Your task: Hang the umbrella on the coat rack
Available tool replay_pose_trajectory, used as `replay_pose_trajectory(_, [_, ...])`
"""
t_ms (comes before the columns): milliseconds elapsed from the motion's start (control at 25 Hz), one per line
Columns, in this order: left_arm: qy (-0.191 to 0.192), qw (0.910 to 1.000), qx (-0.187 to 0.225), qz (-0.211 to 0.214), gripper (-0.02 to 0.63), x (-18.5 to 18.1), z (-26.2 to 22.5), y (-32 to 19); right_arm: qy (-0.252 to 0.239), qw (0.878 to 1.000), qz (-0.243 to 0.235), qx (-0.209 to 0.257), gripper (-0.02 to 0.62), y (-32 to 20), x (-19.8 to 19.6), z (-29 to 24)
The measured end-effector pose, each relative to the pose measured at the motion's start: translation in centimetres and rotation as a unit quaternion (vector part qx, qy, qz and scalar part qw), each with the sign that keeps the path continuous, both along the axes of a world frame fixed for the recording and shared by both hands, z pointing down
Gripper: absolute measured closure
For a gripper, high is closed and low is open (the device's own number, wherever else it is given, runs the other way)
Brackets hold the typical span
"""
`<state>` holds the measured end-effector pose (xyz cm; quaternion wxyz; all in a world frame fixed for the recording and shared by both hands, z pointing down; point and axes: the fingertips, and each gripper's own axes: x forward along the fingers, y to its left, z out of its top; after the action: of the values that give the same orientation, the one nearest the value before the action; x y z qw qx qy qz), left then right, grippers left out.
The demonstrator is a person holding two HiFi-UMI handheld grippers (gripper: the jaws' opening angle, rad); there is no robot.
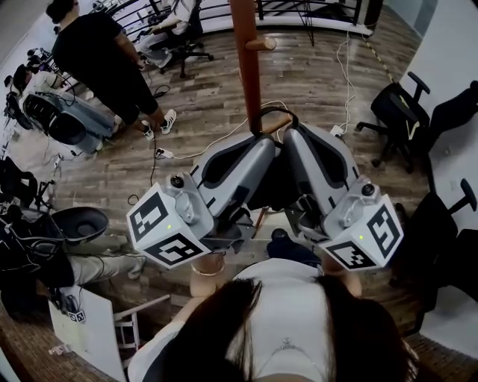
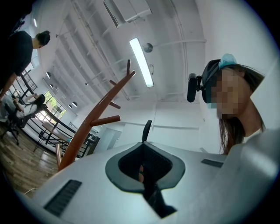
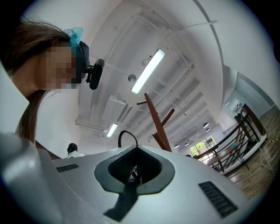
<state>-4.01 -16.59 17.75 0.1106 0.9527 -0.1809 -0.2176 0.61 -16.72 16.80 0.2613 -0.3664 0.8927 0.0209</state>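
The wooden coat rack pole [image 1: 246, 60] rises straight ahead, with one peg [image 1: 261, 43] high up and another peg [image 1: 275, 124] lower down. My left gripper [image 1: 269, 143] and right gripper [image 1: 293, 136] point up side by side at the lower peg. Both are shut on the umbrella's black strap loop [image 1: 275, 113], which arches just over that peg. The loop sticks out above the shut jaws in the left gripper view [image 2: 147, 130] and the right gripper view [image 3: 126, 135]. The folded dark umbrella [image 1: 287, 250] hangs below, mostly hidden by the grippers.
A person in black [image 1: 104, 60] stands at the far left beside grey seats [image 1: 60, 119]. Black office chairs [image 1: 399, 112] are at the right. White cables [image 1: 347, 67] run over the wooden floor. A railing [image 1: 299, 11] crosses the back.
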Motion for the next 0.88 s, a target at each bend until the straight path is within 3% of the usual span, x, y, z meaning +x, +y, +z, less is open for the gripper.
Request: replay_pose_trajectory(880, [0.014,0.9994,0.012,-0.03,0.595,1.9,-2.8,-5.6,-0.006,0.999,-0.039,0.016,0.561,-5.8,2.0,-2.8])
